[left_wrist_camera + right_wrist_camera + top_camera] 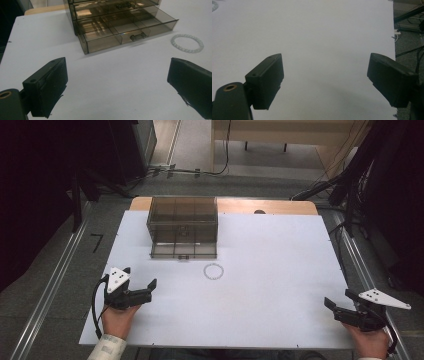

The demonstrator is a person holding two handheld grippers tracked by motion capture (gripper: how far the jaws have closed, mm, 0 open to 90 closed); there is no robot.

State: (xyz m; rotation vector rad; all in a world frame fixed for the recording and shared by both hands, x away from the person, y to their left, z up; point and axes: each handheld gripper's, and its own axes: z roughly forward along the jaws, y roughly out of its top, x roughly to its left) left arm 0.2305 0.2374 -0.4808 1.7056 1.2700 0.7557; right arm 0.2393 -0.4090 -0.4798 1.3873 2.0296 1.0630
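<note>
- A white table [260,285] fills the high view, with a person seated at its near edge, holding a black two-jaw claw in each hand.
- The left claw [140,277] sits at about 8 o'clock on the table, just above the surface, pointing toward 1 o'clock. Its jaws stand wide apart with nothing between them: released.
- The right claw [336,296] sits at about 4 o'clock near the table's right edge, pointing toward 10 o'clock. Its jaws also stand wide apart over bare table: released.
- A smoky, see-through plastic drawer organiser [183,226] stands at about 11 o'clock, toward the far side of the table. In the left gripper view its bottom drawer [127,31] is pulled partly out, showing divided compartments and a small dark handle on the front.
- A white beaded bracelet [213,271] lies flat on the table just in front of the organiser, near its right front corner, close to the centre of the table. It touches neither the organiser nor either claw.
- From the left claw the bracelet lies toward 2 o'clock, near but apart; from the right claw it is well apart, toward 10 o'clock.
</note>
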